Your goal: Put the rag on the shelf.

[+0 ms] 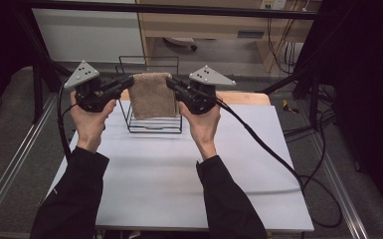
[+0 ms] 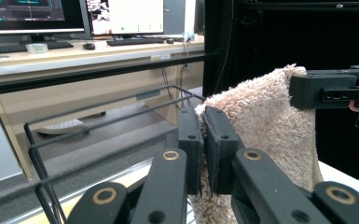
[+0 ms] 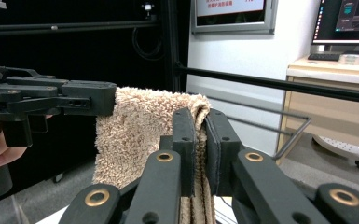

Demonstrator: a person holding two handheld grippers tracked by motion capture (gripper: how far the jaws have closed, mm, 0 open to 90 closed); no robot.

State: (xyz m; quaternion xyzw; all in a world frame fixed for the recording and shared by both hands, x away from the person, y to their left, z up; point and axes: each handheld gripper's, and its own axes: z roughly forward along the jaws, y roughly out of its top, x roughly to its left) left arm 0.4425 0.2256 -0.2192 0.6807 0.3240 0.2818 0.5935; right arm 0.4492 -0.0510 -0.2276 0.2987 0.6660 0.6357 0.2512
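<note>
A folded beige towel [image 1: 151, 94] hangs stretched between both grippers above a black wire rack [image 1: 151, 124] at the far side of the white table. My left gripper [image 1: 128, 79] is shut on the towel's left top corner, my right gripper [image 1: 171, 82] on its right top corner. In the left gripper view the jaws pinch the towel [image 2: 265, 121] edge at my left gripper [image 2: 204, 135], with the other gripper's jaw on the far corner. In the right gripper view my right gripper [image 3: 203, 135] clamps the towel [image 3: 140, 135] fold in the same way.
The white table top [image 1: 179, 174] lies under the person's forearms. A black cable [image 1: 278, 159] trails from the right gripper across the table's right side. Black frame bars [image 1: 179, 9] cross behind, and a wooden desk [image 2: 74, 56] with monitors stands beyond the rack.
</note>
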